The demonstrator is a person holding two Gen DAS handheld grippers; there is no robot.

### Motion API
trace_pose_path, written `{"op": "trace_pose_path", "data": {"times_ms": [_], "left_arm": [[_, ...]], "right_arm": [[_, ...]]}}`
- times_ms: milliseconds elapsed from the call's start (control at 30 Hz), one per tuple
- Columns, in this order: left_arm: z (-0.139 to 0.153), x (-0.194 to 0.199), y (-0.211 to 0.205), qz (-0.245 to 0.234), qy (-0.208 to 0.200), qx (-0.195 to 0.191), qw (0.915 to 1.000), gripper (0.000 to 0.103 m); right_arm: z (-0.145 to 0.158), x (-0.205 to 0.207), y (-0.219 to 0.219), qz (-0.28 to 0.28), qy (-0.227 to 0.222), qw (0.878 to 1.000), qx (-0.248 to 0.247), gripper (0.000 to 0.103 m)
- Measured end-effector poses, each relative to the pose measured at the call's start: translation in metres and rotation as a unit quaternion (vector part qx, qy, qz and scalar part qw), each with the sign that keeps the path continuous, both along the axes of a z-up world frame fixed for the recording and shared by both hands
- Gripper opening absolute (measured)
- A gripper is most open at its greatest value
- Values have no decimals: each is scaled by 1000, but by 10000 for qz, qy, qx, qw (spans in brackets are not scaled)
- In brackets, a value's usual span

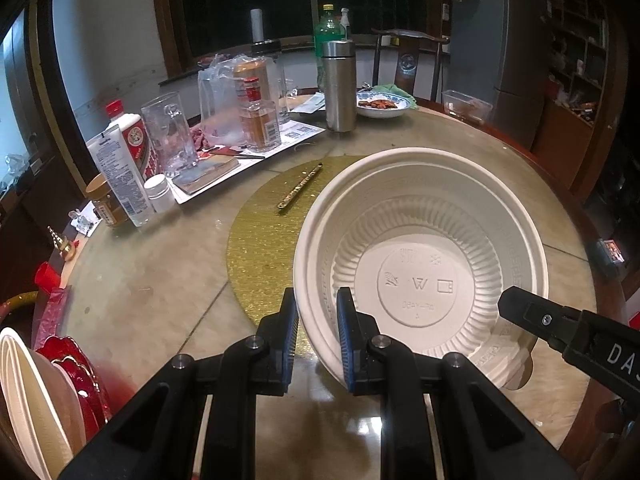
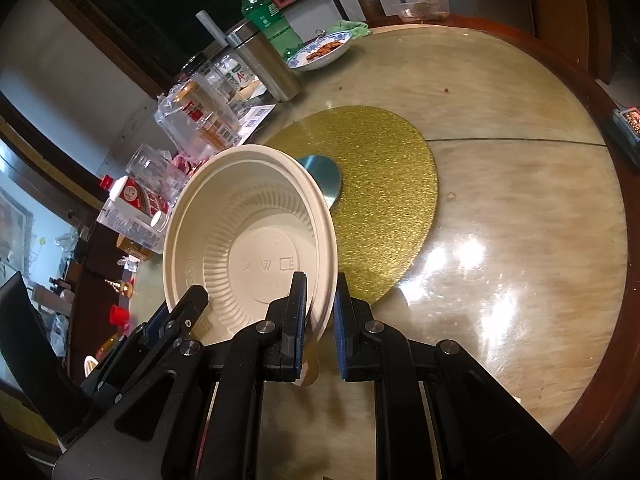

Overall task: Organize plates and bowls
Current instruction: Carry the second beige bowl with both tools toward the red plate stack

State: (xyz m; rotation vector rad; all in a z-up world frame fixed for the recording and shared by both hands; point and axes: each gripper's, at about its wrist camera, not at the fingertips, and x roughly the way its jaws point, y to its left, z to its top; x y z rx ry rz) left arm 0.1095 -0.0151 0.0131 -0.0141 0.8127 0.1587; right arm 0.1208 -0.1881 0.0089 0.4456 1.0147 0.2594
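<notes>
A white disposable bowl (image 1: 420, 264) is held tilted above the round table, with a second white bowl or plate nested under it. My left gripper (image 1: 318, 336) is shut on the bowl's left rim, one blue pad on each side. My right gripper (image 2: 320, 320) is shut on the opposite rim of the same bowl (image 2: 244, 236); its finger also shows in the left wrist view (image 1: 532, 312). A small teal disc (image 2: 323, 172) lies on the gold mat behind the bowl.
A round gold placemat (image 2: 380, 192) lies mid-table with a thin patterned stick (image 1: 300, 186) on it. Bottles, a glass mug (image 1: 170, 136) and a steel flask (image 1: 340, 84) crowd the far left. A blue-rimmed food plate (image 1: 382, 104) stands at the back. White and red dishes (image 1: 48, 392) stack at lower left.
</notes>
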Motion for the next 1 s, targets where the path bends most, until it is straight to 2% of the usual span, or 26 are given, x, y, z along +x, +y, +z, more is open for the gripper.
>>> {"op": "trace_pose_path", "data": {"times_ms": [600,1000], "left_arm": [[4,-16,26,264,-102,-15,9996,17],[3,-16,28,269,-103,-24,9996,17]], "right_arm": [[0,-2,32,266,-40,9996,-42,12],[-3,1,35,275,0,9996,-59,12]]}}
